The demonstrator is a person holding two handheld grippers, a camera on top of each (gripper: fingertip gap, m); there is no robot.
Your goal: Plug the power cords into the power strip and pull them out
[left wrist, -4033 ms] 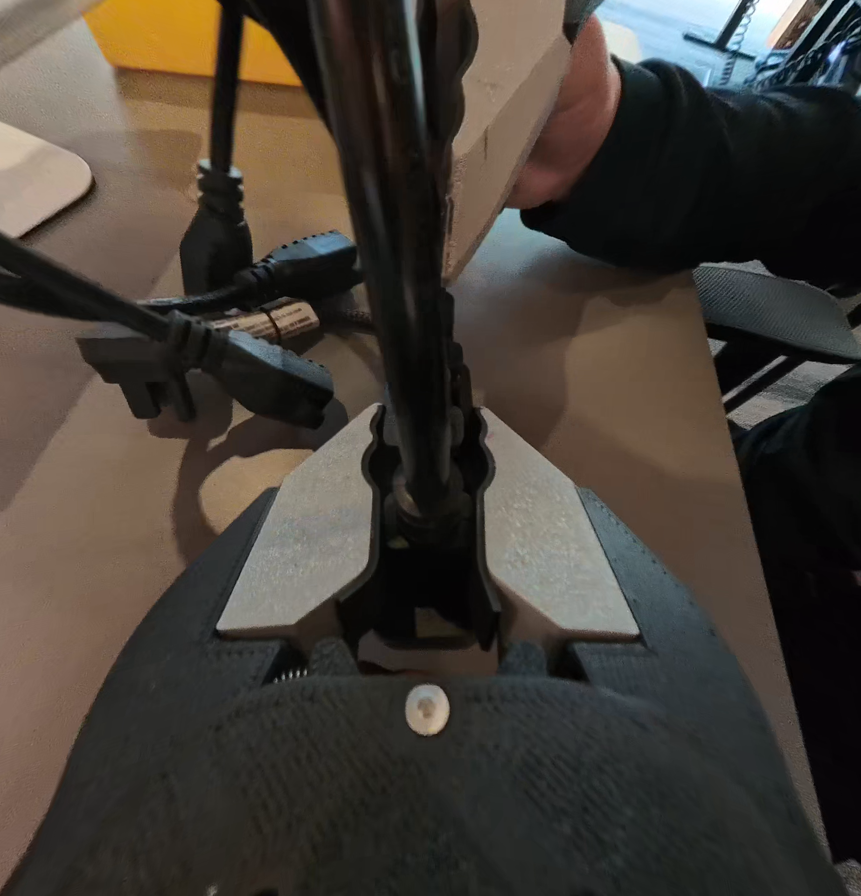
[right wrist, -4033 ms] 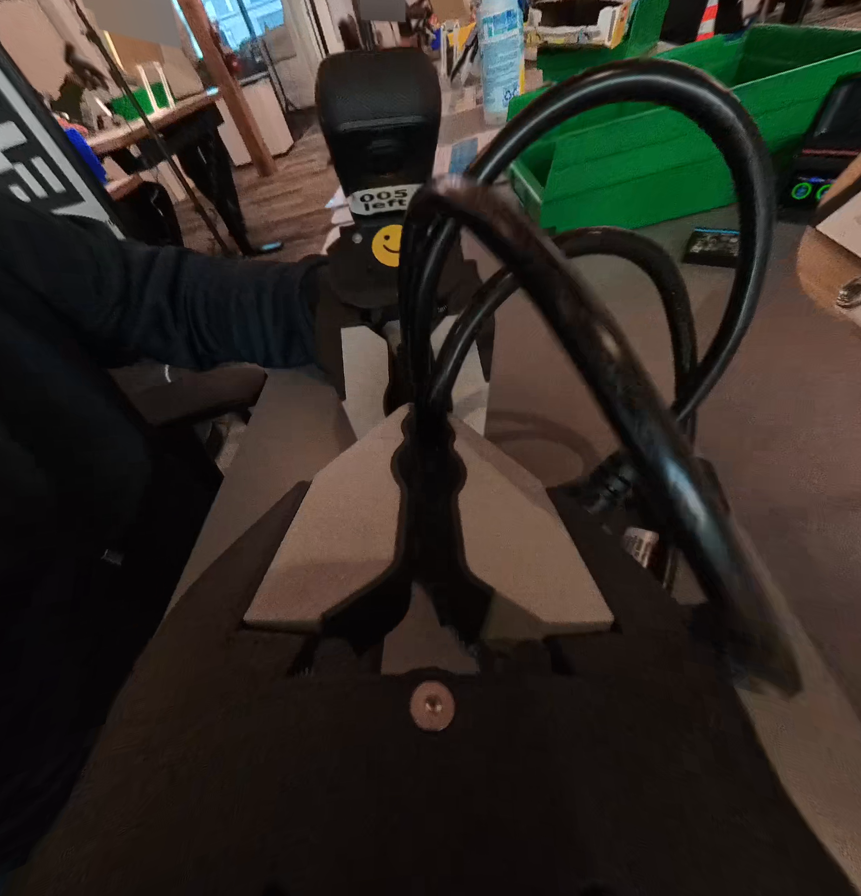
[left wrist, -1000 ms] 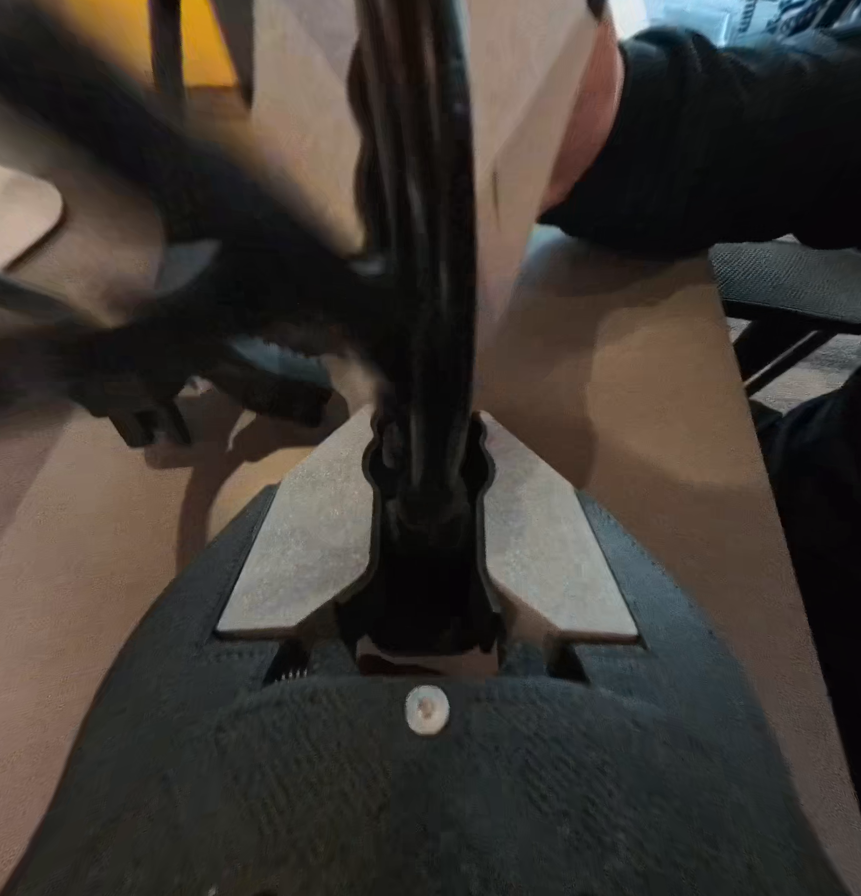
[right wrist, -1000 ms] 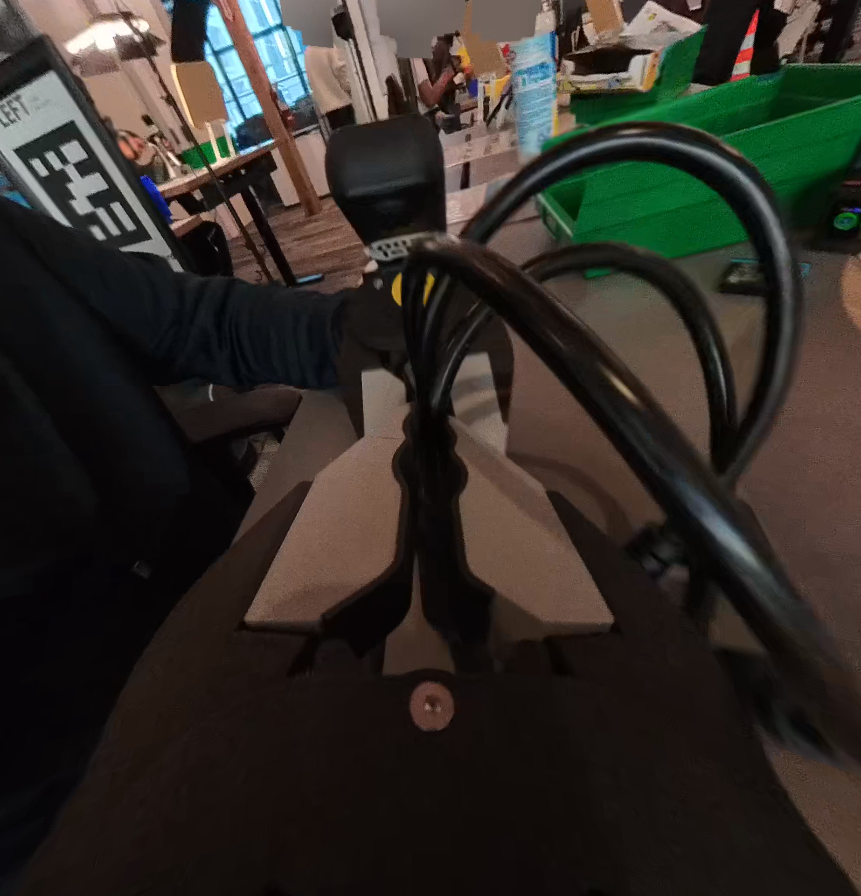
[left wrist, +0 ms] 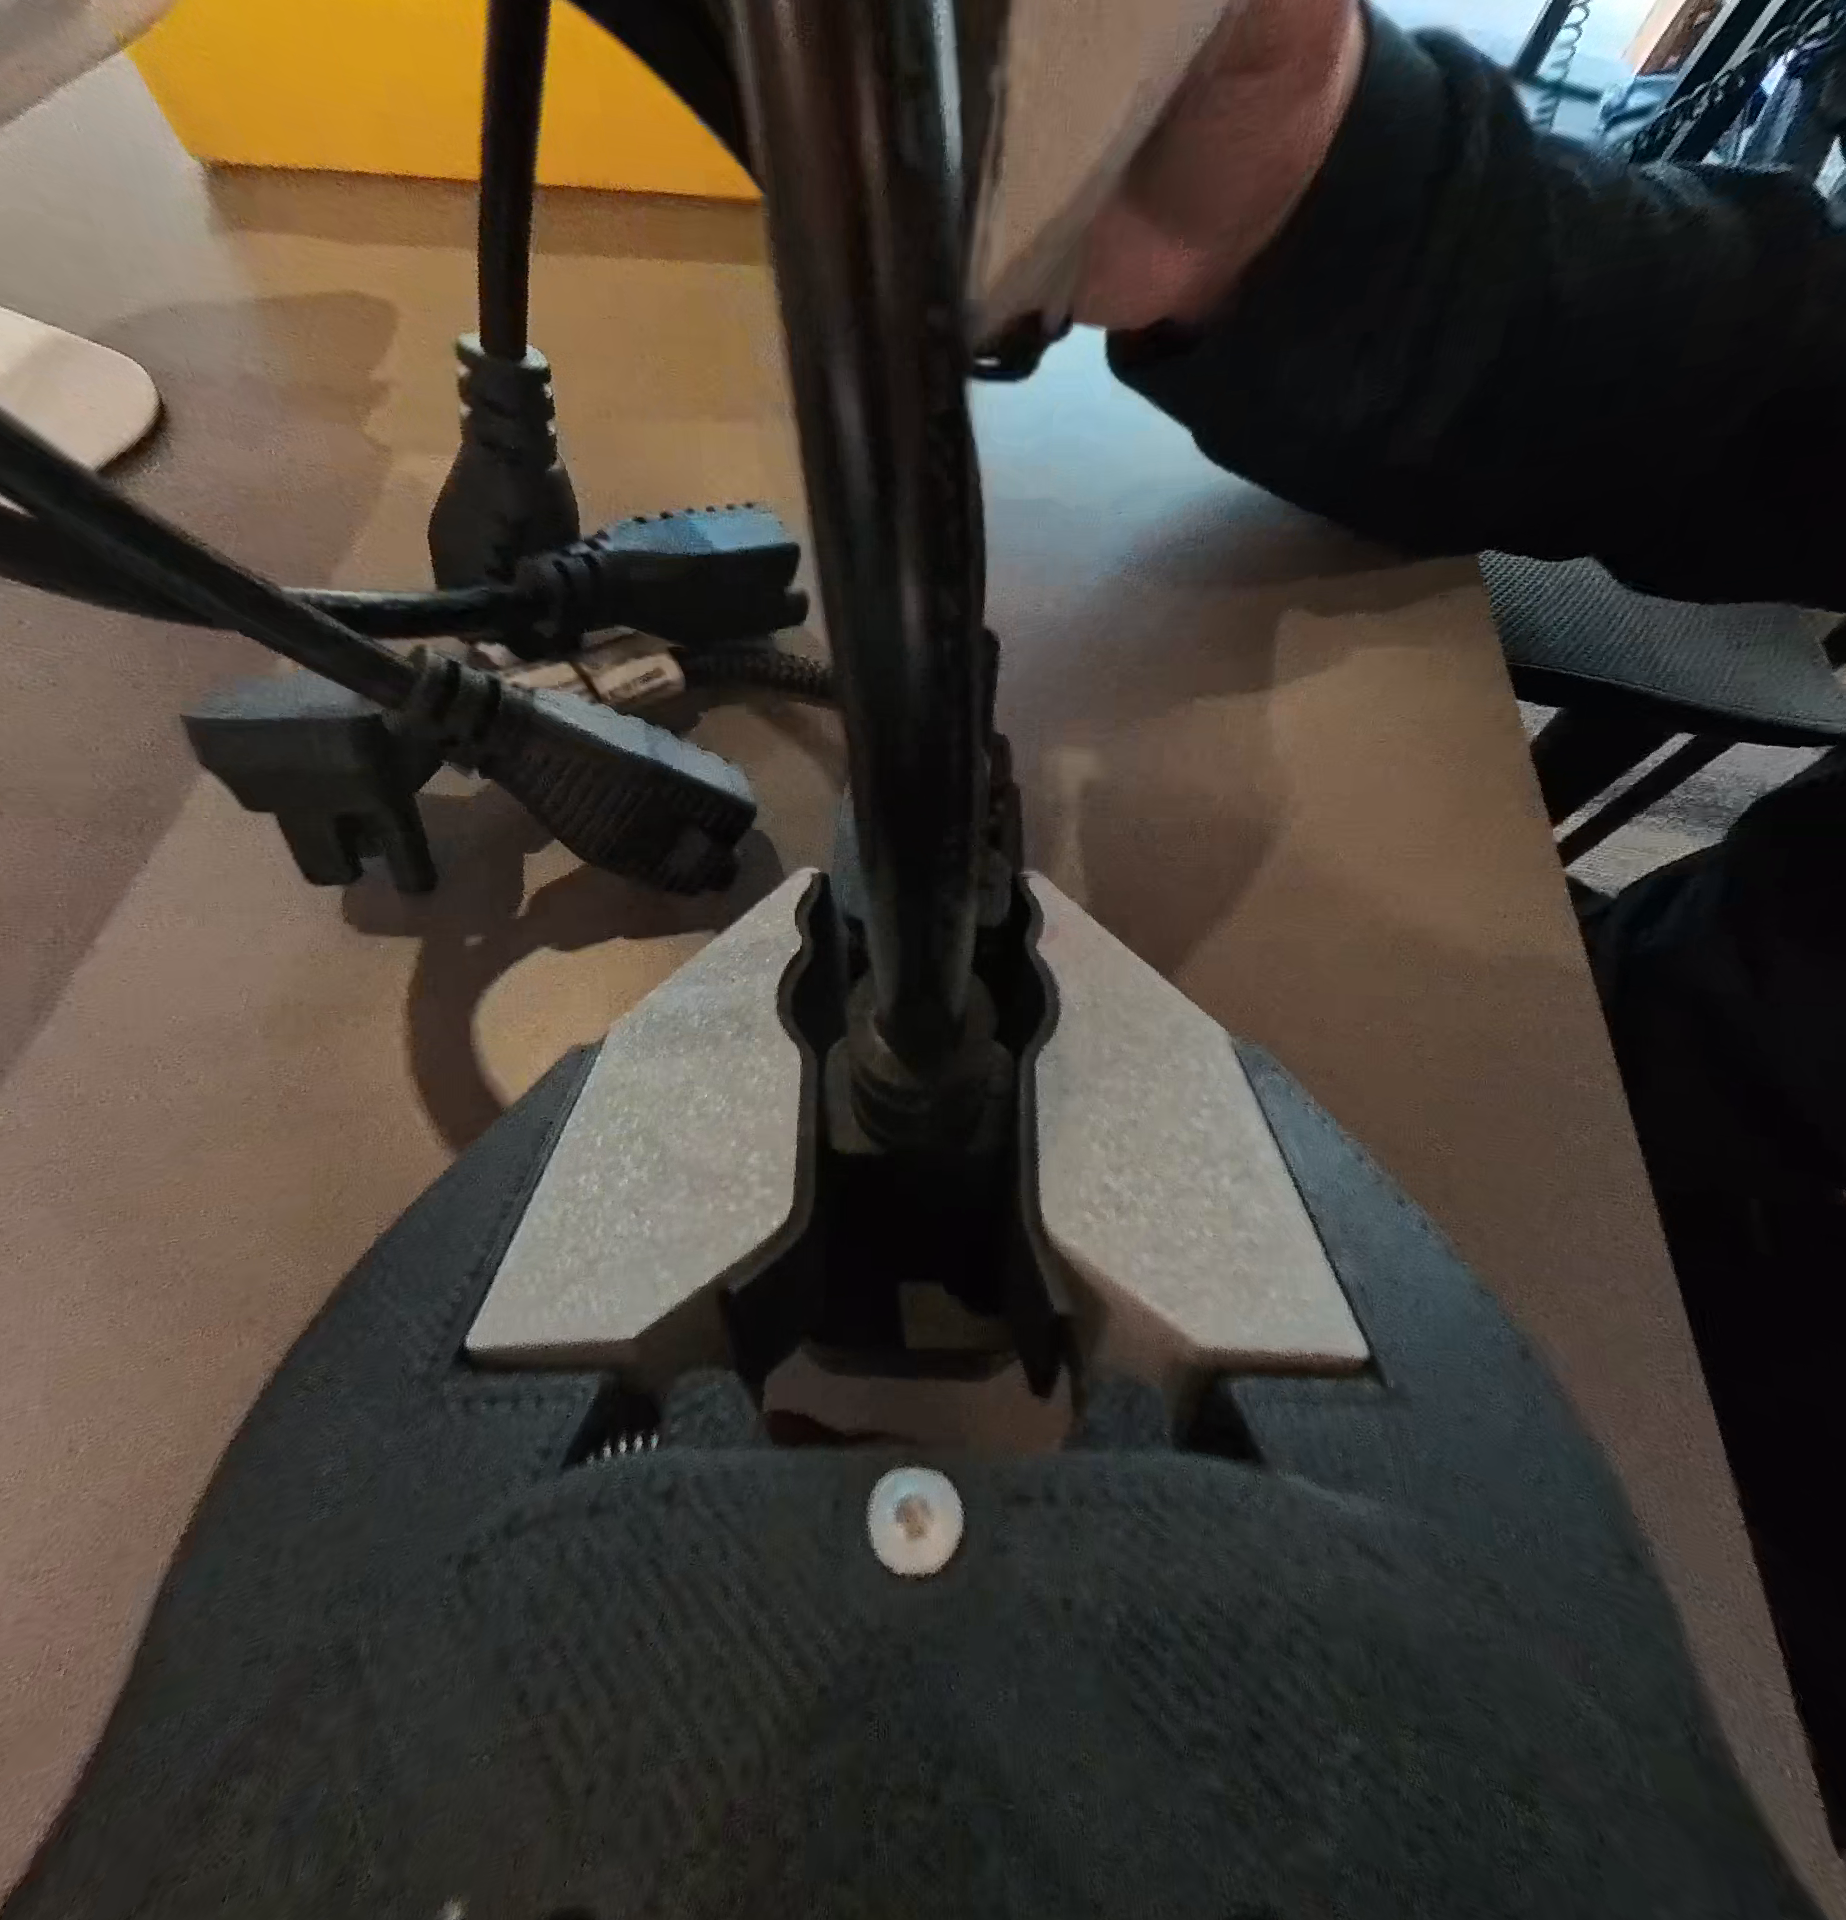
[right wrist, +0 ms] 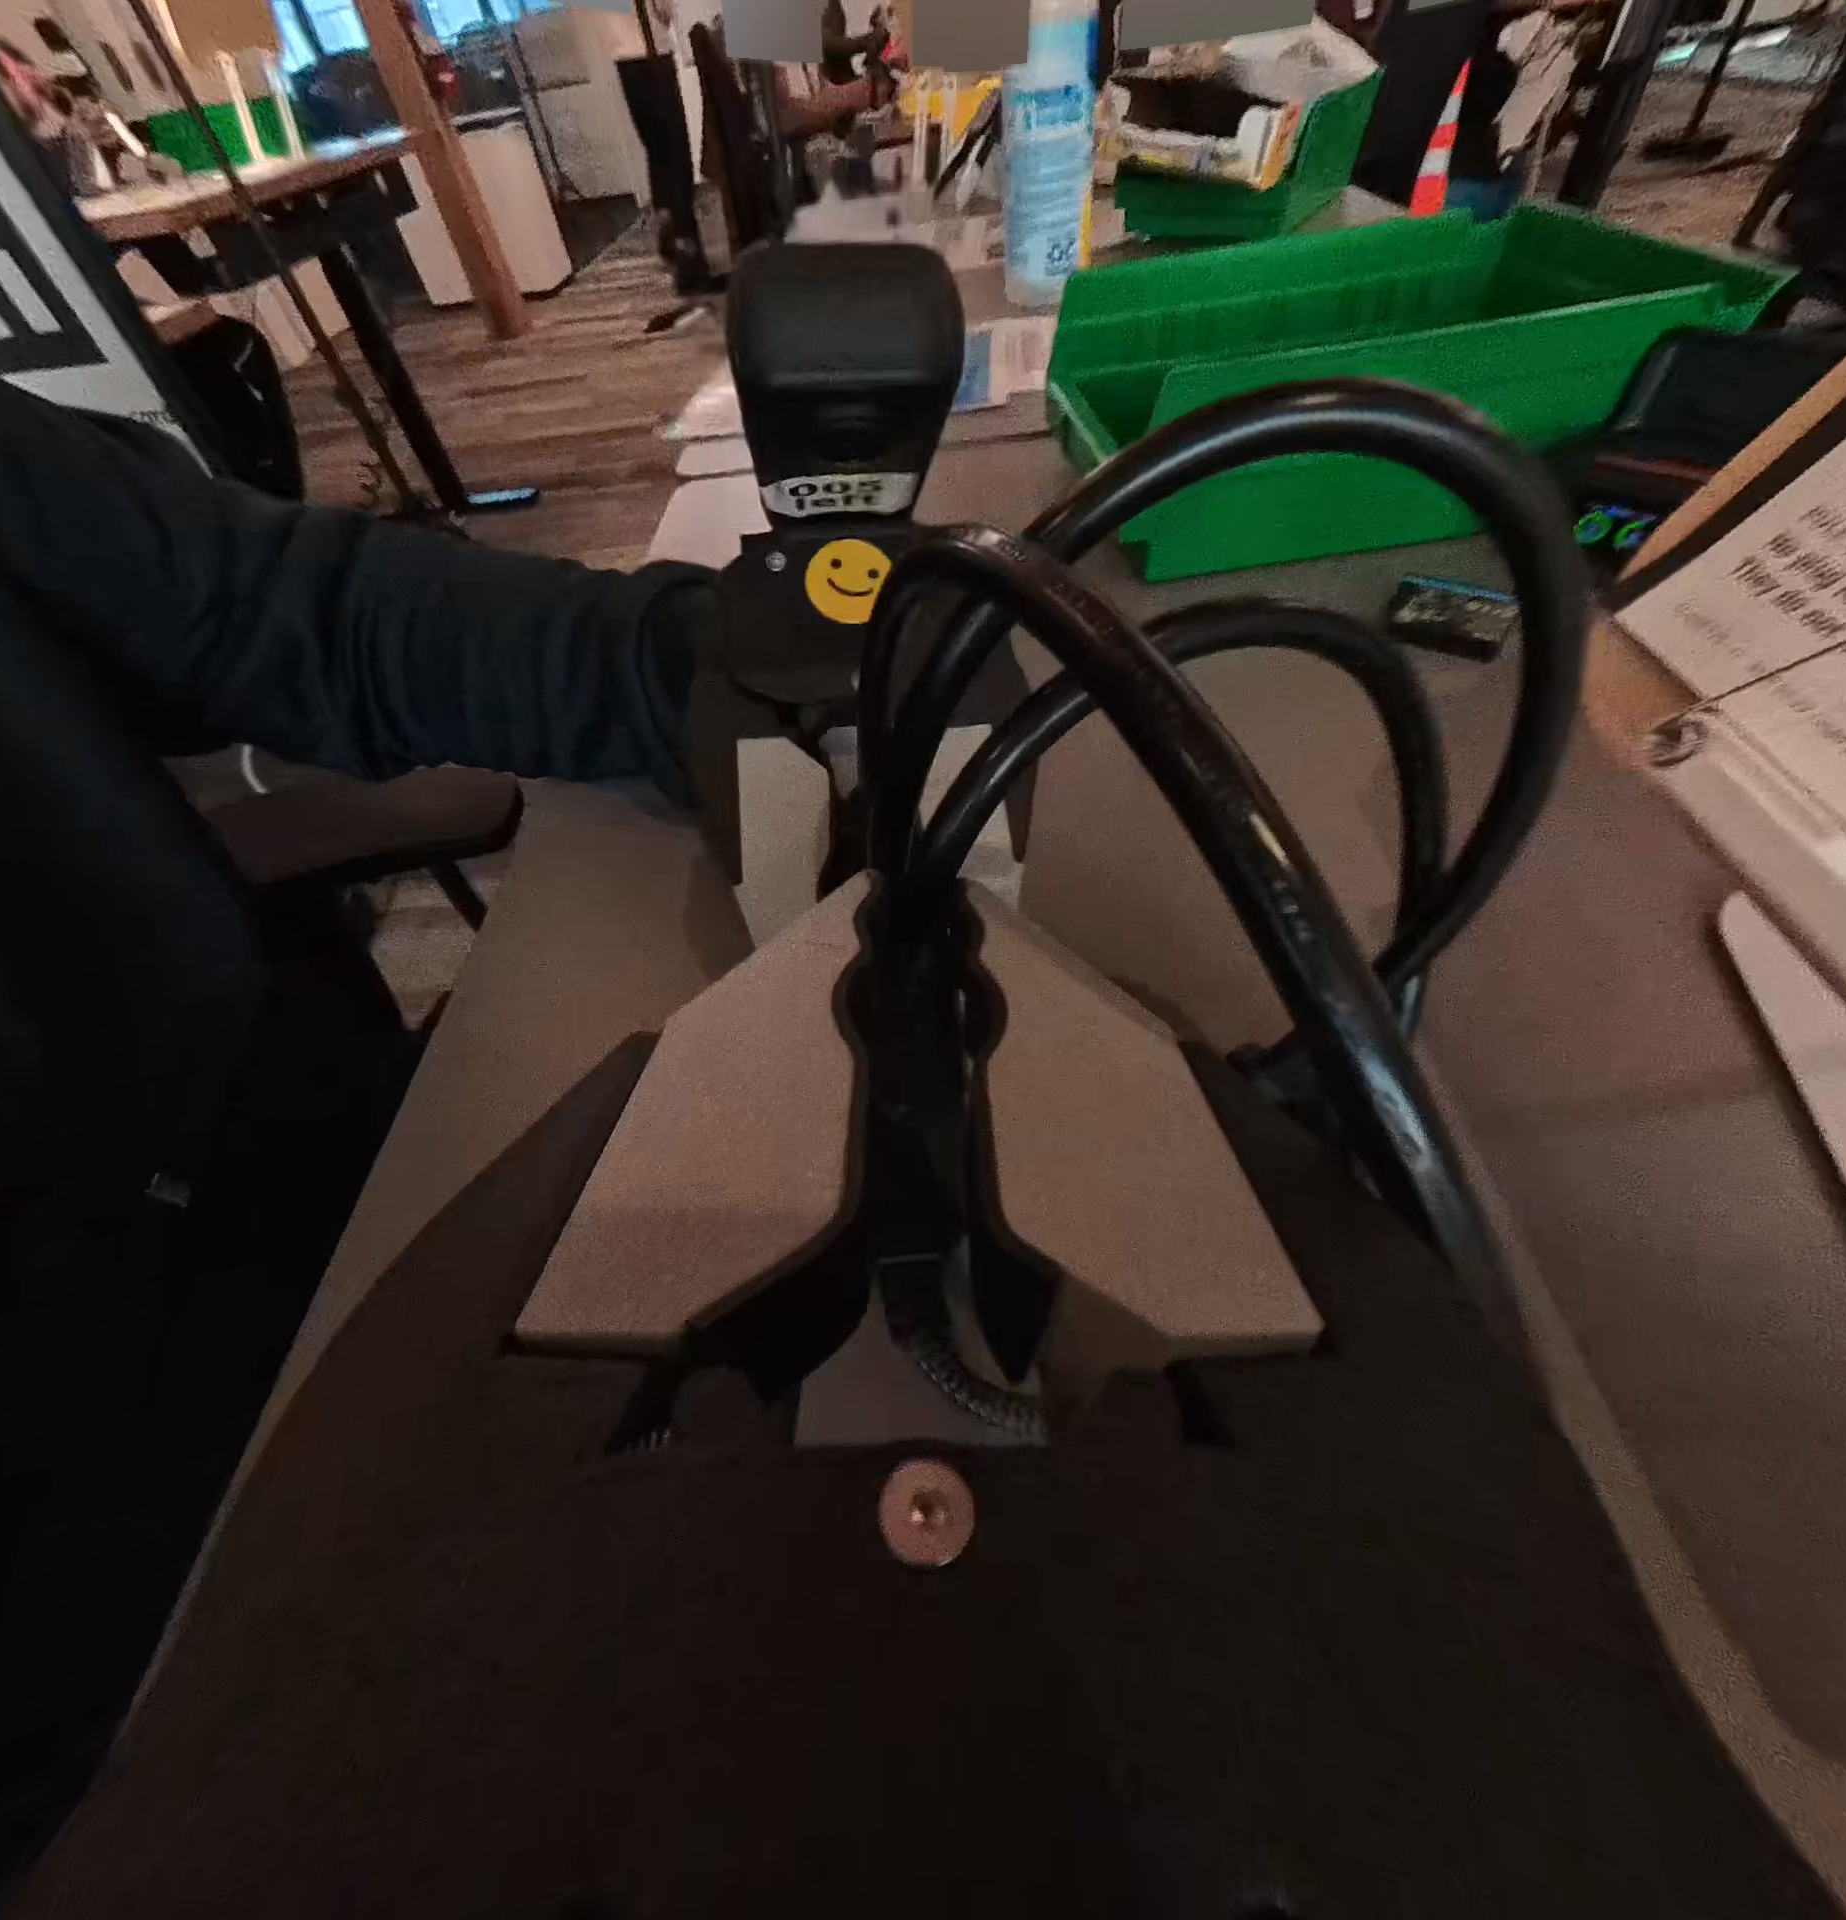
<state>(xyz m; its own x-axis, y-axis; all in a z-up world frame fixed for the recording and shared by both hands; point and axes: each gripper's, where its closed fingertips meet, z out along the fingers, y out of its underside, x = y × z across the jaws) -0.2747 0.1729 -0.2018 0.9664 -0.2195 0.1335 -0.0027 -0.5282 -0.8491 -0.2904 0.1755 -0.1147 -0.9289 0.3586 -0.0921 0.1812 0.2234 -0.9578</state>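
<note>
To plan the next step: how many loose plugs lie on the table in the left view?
3: upright plug at the back, one beside it, one nearest. Others may be hidden.

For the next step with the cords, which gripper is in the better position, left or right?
Probably the left gripper. Its jaws hold the thick molded end of a black cord, so it can guide that plug. The right gripper pinches only the thin cords. The power strip is not visible.

A white label (right wrist: 838,492), a printed sheet (right wrist: 1802,613) and a black-and-white sign (right wrist: 15,301) carry writing.
</note>
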